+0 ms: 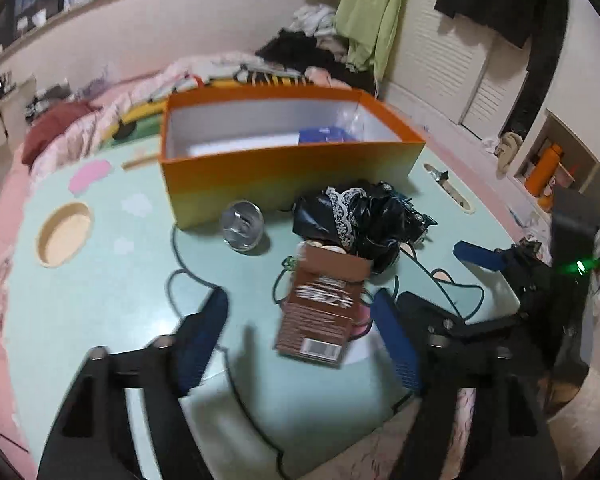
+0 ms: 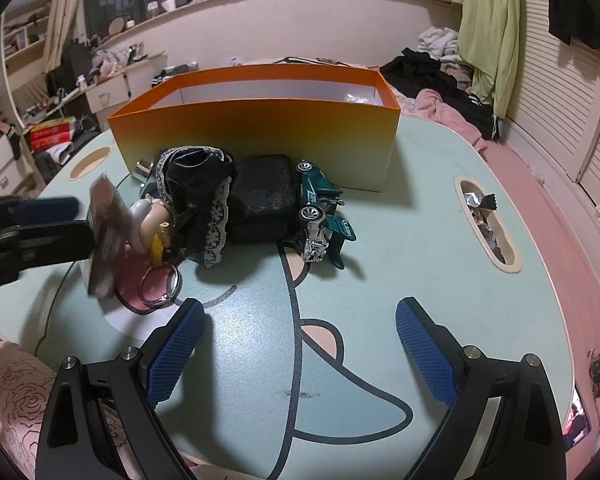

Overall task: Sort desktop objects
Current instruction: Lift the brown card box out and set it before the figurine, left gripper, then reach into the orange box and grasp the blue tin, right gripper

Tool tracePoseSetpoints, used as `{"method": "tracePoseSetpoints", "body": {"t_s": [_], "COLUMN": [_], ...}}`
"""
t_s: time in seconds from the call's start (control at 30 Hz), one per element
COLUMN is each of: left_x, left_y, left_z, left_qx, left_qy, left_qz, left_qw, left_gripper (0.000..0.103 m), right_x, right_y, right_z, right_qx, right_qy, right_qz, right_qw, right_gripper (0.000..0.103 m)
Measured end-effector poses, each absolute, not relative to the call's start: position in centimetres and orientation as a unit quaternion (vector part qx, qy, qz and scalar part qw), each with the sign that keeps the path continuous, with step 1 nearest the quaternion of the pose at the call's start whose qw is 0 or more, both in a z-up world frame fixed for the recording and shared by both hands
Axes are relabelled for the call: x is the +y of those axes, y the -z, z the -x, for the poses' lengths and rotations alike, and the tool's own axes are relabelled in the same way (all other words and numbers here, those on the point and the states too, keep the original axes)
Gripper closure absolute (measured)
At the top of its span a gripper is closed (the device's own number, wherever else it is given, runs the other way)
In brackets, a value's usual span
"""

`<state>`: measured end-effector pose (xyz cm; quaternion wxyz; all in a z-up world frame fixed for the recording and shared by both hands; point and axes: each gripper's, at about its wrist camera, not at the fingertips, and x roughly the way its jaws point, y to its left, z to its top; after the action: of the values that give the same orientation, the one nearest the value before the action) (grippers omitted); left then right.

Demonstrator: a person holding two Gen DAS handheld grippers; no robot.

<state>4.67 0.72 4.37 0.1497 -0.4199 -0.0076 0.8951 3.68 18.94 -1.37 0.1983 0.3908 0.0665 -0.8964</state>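
Left wrist view: my left tool gapes, brown packet loose between its pads.
Right tool: mine, wide open, holding nothing.
Ahead: orange box on worktop; toy car before it.

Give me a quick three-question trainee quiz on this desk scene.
1. True or false: the toy car lies inside the orange box.
2. Which gripper has the brown packet between its fingers: A left, B right?
3. Fill in: the right gripper has its fingers ___, with nothing between them.
Key: 1 false, it lies on the table; 2 A, the left gripper; 3 open.
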Motion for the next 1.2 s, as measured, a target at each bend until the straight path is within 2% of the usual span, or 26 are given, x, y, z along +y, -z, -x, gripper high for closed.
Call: {"method": "tracePoseSetpoints", "body": {"t_s": [0.13,0.23,0.33,0.87,0.97,1.07,1.2], "left_x": [0.9,0.9,2.0,1.7,1.7,1.7,1.7], "left_y": [-2.8,-0.8,0.2,0.3,0.3,0.2,0.2], "left_z": [-5.9,-6.3,-6.9,-7.0,-7.0,-7.0,-7.0], "left_qx": [0.035,0.017,0.050,0.040,0.039,0.040,0.040], "left_qy": [-0.884,-0.880,-0.904,-0.909,-0.909,-0.909,-0.909], "left_qz": [0.448,0.457,0.413,0.405,0.405,0.405,0.405], "left_qw": [0.130,0.131,0.093,0.087,0.087,0.087,0.086], "left_gripper": [0.023,0.014,0.010,0.006,0.006,0.006,0.006], "right_x": [19.0,19.0,19.0,19.1,19.7,20.5,21.4], "right_y": [1.4,1.4,1.5,1.4,1.2,-0.8,-9.0], "right_z": [-3.7,-3.7,-3.6,-3.7,-3.6,-3.6,-2.0], "right_qx": [0.067,0.068,0.068,0.067,0.051,0.037,0.039], "right_qy": [0.896,0.896,0.896,0.896,0.897,0.898,0.916], "right_qz": [-0.391,-0.390,-0.391,-0.391,-0.385,-0.375,-0.318], "right_qw": [0.199,0.199,0.199,0.200,0.209,0.228,0.241], "right_gripper": [0.006,0.006,0.006,0.006,0.012,0.015,0.015]}}
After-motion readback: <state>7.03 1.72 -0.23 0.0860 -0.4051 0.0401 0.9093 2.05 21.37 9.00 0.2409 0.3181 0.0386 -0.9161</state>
